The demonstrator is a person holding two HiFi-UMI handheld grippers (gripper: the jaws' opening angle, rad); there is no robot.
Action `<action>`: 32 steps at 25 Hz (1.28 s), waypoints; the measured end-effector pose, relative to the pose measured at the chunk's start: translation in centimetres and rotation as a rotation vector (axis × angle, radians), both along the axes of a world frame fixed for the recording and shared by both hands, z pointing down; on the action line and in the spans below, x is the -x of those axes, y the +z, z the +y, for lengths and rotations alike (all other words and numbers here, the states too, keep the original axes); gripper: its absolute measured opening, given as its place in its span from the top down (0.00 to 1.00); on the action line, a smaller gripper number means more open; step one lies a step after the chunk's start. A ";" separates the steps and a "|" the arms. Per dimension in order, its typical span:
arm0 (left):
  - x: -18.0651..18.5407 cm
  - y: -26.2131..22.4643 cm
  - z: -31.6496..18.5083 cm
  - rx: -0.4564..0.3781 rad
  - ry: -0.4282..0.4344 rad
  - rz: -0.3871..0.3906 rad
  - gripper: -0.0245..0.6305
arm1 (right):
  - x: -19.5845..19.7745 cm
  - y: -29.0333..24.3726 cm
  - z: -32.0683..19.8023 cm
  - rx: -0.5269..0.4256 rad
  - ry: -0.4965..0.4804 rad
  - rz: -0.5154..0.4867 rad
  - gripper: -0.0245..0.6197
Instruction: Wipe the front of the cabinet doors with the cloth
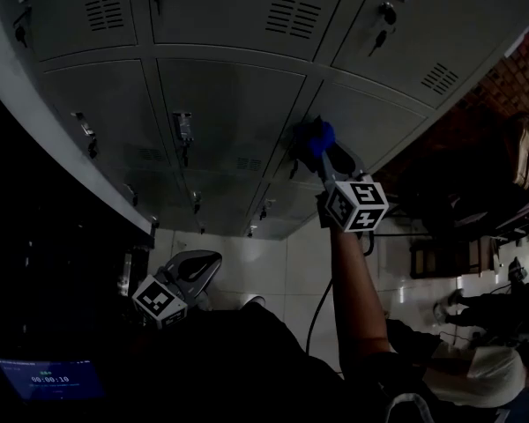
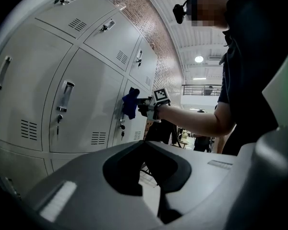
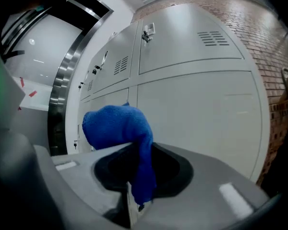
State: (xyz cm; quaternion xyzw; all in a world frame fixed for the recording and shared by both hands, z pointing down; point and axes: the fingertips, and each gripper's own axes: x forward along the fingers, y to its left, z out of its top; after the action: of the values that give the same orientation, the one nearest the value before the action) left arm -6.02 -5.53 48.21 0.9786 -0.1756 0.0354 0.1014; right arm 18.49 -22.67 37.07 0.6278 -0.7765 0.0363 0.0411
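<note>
A blue cloth (image 1: 314,137) is pressed against a grey cabinet door (image 1: 229,104) of a bank of lockers. My right gripper (image 1: 328,159) is shut on it, held up at arm's length. In the right gripper view the cloth (image 3: 117,126) bulges above the jaws and a fold hangs down between them, with the door (image 3: 197,109) just beyond. The left gripper view shows the cloth (image 2: 130,103) touching a door (image 2: 86,104) near its lock. My left gripper (image 1: 194,273) hangs low, away from the lockers, its jaws together and holding nothing.
Handles and keys (image 1: 182,130) stick out of the locker doors. A brick wall (image 1: 520,77) and dark furniture (image 1: 511,192) stand to the right. A small lit screen (image 1: 48,379) is at lower left. A cable (image 1: 317,315) hangs beside my right arm.
</note>
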 end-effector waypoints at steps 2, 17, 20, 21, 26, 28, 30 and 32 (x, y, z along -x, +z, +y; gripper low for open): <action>0.4 -0.5 -0.1 0.001 -0.011 0.006 0.96 | 0.9 0.8 -1.0 0.017 -0.014 0.008 0.85; 0.1 -0.2 -0.6 0.005 -0.028 -0.008 0.96 | -2.4 2.4 -2.0 0.040 0.020 0.008 0.85; -0.4 0.9 -0.7 -0.005 -0.020 -0.026 0.96 | -4.4 2.9 -1.5 0.050 0.045 0.016 0.85; -0.7 1.0 -0.8 -0.006 -0.015 -0.027 0.96 | -5.1 3.1 -1.3 0.053 0.054 0.019 0.85; -2.3 0.5 -0.9 0.002 -0.007 -0.020 0.96 | -8.9 3.9 -0.2 0.067 0.105 0.020 0.85; -3.0 0.3 -0.9 0.008 -0.001 -0.017 0.96 | -10.7 4.1 0.4 0.071 0.132 0.022 0.85; -3.7 0.3 -0.8 0.009 0.007 -0.019 0.96 | -12.6 4.3 0.9 0.074 0.161 0.022 0.85; -4.4 0.5 -0.9 0.004 0.014 -0.020 0.96 | -14.4 4.3 1.5 0.078 0.192 0.020 0.85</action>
State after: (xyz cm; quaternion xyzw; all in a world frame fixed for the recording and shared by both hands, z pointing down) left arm -1.64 -6.39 48.67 0.9792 -0.1698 0.0463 0.1011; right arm 32.91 -21.16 41.42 0.6976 -0.7102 0.0640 0.0695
